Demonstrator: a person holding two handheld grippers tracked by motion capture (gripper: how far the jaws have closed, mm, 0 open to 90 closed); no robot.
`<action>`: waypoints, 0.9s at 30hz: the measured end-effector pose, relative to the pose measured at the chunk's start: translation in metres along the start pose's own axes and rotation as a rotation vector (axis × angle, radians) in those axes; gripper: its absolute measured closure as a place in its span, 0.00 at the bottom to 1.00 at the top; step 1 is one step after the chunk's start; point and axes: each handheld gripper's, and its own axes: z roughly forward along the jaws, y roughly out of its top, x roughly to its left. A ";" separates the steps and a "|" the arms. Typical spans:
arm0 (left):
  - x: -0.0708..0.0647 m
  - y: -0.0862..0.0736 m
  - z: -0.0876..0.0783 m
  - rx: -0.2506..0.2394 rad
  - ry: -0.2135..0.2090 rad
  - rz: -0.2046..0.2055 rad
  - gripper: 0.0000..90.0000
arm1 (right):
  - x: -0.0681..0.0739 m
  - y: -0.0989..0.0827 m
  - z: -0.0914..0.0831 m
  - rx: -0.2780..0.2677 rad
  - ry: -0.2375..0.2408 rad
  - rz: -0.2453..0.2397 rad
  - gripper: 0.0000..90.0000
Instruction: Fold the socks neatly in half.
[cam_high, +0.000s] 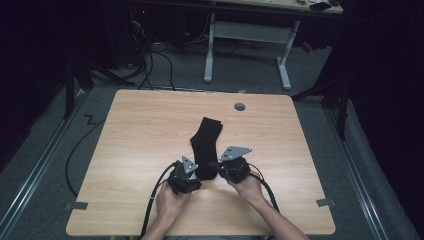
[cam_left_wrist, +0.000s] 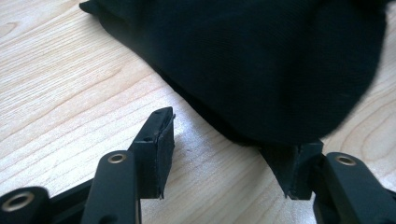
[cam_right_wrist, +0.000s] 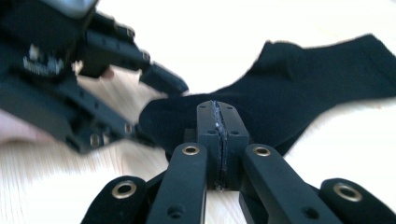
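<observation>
- Sock (cam_high: 204, 145), black, lies flat on the wooden table (cam_high: 140, 125), near the middle, its toe end toward the person and its cuff pointing away.
- Left gripper (cam_high: 196, 176) sits at the toe's left edge, its jaws apart; in the left gripper view one pad (cam_left_wrist: 156, 149) rests on bare wood, the other is tucked under the sock's rim, and neither presses the cloth.
- Right gripper (cam_high: 217, 165) meets the toe from the right, its pads (cam_right_wrist: 219, 140) pressed flat together; whether any cloth is pinched between them is unclear.
- Both hands hold the grippers close together at the near edge.
</observation>
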 end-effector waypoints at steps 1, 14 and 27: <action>0.000 0.000 0.000 0.001 0.000 0.000 0.51 | 0.000 -0.003 0.000 0.009 0.006 0.006 1.00; 0.017 -0.001 -0.025 -0.038 0.020 -0.032 0.50 | -0.006 -0.020 0.011 0.039 0.006 0.050 0.81; 0.021 0.033 0.003 -0.013 -0.013 -0.027 0.52 | -0.013 -0.007 0.035 0.039 -0.060 0.100 0.77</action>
